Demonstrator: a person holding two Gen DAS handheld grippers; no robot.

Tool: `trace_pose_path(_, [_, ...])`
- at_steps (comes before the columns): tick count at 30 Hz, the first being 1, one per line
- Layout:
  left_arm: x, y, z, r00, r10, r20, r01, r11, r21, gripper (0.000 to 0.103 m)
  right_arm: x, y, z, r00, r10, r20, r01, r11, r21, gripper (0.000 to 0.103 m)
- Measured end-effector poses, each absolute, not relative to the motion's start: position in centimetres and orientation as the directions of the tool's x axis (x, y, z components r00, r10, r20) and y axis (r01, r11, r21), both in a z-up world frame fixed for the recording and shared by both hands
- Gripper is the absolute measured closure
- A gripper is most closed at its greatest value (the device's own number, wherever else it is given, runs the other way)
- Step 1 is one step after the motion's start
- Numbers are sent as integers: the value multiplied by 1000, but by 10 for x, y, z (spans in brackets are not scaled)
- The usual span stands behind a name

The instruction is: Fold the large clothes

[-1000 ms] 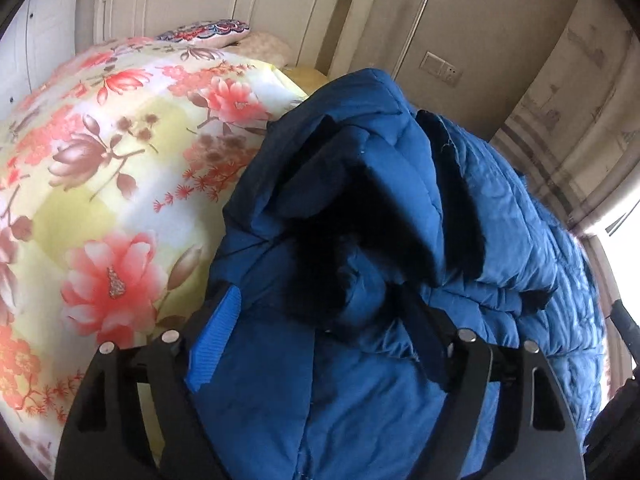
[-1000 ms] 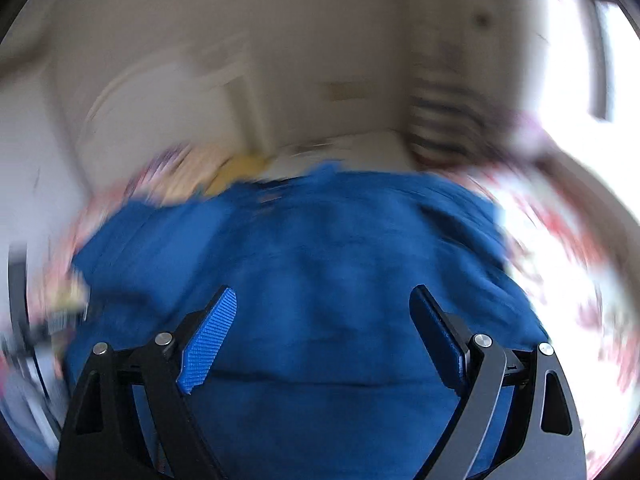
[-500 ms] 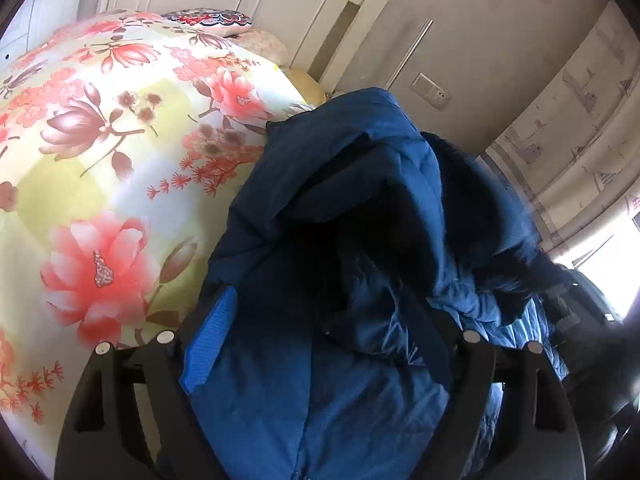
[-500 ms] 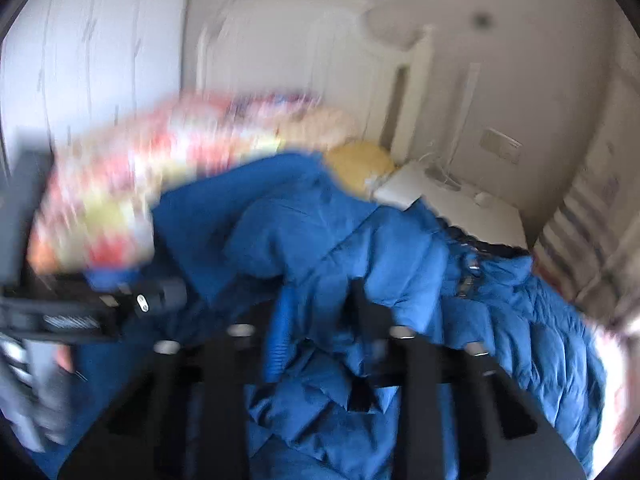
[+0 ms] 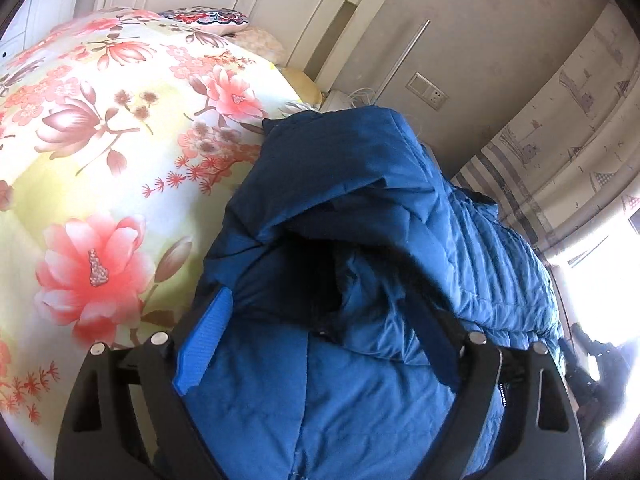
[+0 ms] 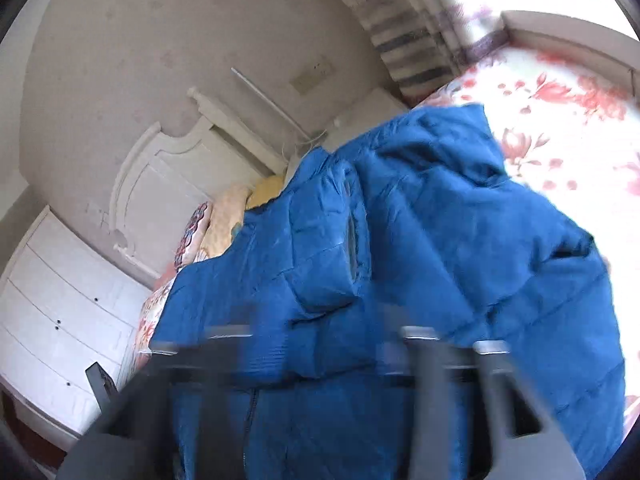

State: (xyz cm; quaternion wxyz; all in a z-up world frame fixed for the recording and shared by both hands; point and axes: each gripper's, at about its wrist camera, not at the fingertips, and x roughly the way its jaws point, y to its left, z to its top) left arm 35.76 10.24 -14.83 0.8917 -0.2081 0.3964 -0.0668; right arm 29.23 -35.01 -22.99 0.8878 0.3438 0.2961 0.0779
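A large blue quilted down jacket [image 5: 372, 208] lies bunched on a floral bedspread [image 5: 100, 152]. My left gripper [image 5: 320, 340] stands wide open over the jacket's near part, its blue-padded left finger [image 5: 204, 344] and right finger on either side of a fold. In the right wrist view the same jacket [image 6: 440, 240] fills the middle. My right gripper [image 6: 320, 360] is smeared by motion blur just above the fabric, and its jaws cannot be read.
A white headboard [image 5: 288, 4] and pillows [image 5: 208, 26] are at the bed's far end. A white drawer chest [image 6: 60, 320] stands beside the bed. A striped curtain [image 5: 560, 140] and bright window are at the right. A wall socket [image 5: 426, 90] is behind.
The right gripper has swung fast across the jacket, its view turning from the window to the headboard side. The left gripper stays open and has shifted slightly along the jacket.
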Motion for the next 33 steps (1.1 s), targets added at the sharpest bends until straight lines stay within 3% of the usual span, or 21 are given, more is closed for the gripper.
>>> trace_pose_path(3, [357,104,-149,697,-298,-653,-40,892,-449,16,299,-336,-225,809,370,-458,16,764,645,8])
trace_pose_path(7, [357,106,-150,699,-307,-645,-39,885,-464,15,324,-320,-221,773,337,-537,48,814,579,12])
trace_pose_path(10, [357,106,-150,699,-309,-646,-36,886,-463,14,347,-317,-231,736,304,-605,103,833,543,21])
trace_pose_path(13, [356,106,-151,700,-313,-642,-36,882,-469,14,356,-317,-246,731,285,-620,128,836,534,43])
trace_pose_path(15, [355,106,-151,700,-313,-641,-36,882,-470,14,345,-320,-244,769,294,-568,98,824,558,67])
trace_pose_path(19, [355,106,-151,701,-316,-639,-35,880,-474,14,301,-318,-207,860,273,-430,-5,848,530,82])
trace_pose_path(23, [355,106,-152,701,-318,-638,-32,880,-475,13,256,-326,-183,906,200,-373,-2,884,468,83])
trace_pose_path(27, [356,104,-151,700,-314,-642,-32,884,-467,13,244,-348,-207,876,84,-476,144,894,424,82])
trace_pose_path(31, [357,105,-151,701,-317,-639,-31,881,-472,13,250,-362,-240,751,138,-646,244,851,465,82])
trace_pose_path(33, [357,104,-151,701,-317,-640,-31,882,-471,13,244,-356,-228,783,106,-613,230,866,443,82])
